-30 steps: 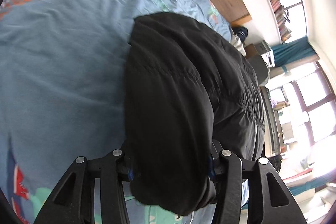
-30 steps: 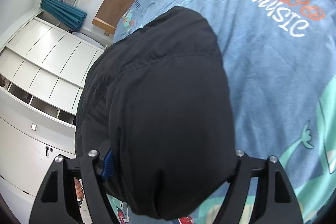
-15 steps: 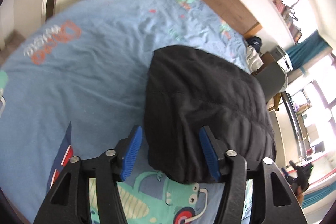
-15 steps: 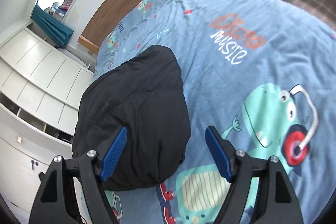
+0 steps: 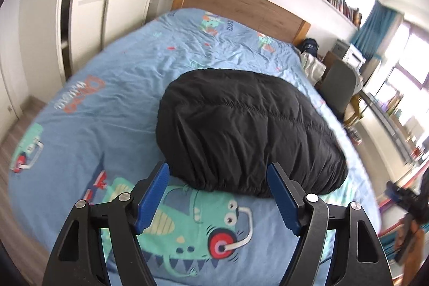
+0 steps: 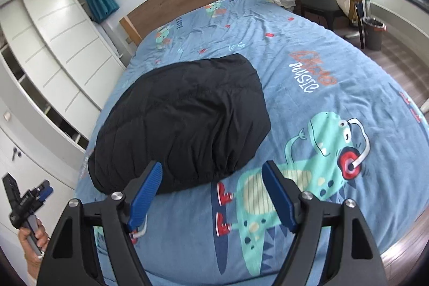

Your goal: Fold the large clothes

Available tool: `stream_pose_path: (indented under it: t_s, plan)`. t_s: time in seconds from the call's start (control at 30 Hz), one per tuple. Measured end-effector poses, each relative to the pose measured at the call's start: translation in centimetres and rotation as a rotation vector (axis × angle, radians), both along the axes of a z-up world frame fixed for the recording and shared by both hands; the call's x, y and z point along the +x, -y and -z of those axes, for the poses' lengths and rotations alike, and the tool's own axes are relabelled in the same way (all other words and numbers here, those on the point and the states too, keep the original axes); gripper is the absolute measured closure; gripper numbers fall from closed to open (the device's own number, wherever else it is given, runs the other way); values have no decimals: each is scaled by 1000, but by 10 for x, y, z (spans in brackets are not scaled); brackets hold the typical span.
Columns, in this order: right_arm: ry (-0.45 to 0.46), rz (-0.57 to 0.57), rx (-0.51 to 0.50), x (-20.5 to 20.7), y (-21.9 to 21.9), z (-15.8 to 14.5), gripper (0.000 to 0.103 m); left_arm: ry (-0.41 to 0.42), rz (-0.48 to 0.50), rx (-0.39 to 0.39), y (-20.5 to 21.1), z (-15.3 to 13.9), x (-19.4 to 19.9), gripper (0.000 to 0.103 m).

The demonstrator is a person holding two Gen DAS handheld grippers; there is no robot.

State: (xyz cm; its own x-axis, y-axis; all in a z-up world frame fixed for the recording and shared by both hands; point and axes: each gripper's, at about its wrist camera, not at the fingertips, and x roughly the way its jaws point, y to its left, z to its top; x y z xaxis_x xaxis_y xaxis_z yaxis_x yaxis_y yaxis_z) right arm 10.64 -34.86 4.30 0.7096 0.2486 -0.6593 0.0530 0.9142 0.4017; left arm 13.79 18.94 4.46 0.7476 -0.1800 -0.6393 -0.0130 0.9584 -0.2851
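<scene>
- Both grippers hover off the bed with nothing held: left gripper (image 5: 217, 195) jaws opening, nothing between them; right gripper (image 6: 211, 192) jaws apart, empty
- Black padded jacket (image 5: 241, 130) lies as a compact folded bundle on the blue dinosaur bedspread (image 5: 112, 87), roughly mid-bed, elastic hem edge facing the grippers
- Step in hand looks like release after a fold; the bundle reads as done or nearly done
- In the left wrist view the jacket sits just beyond the fingertips, not touching them; in the right wrist view it lies ahead and to the left, clear of the pads
- Left gripper also shows at the lower left edge of the right wrist view, in the person's hand (image 6: 32, 235)
- Next move, if any, likely calls for a tidy-up press or another garment; no other garment on the bed to tell which
</scene>
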Motion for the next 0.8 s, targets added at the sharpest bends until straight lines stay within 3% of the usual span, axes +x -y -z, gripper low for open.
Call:
stream_pose_path:
  t_s: [0.27,0.47,0.8]
  plan:
    - [16,-24,-118,-48,-48,3,27,78,-30,109,31,-17,-49,26]
    - [52,-40,-188,-78,-74,-2,27,162,-51,220,50,-31,-81,12]
    - [131,-56,-288,-114,-109,-20,27,148,-77,259,66,-23,-98,9]
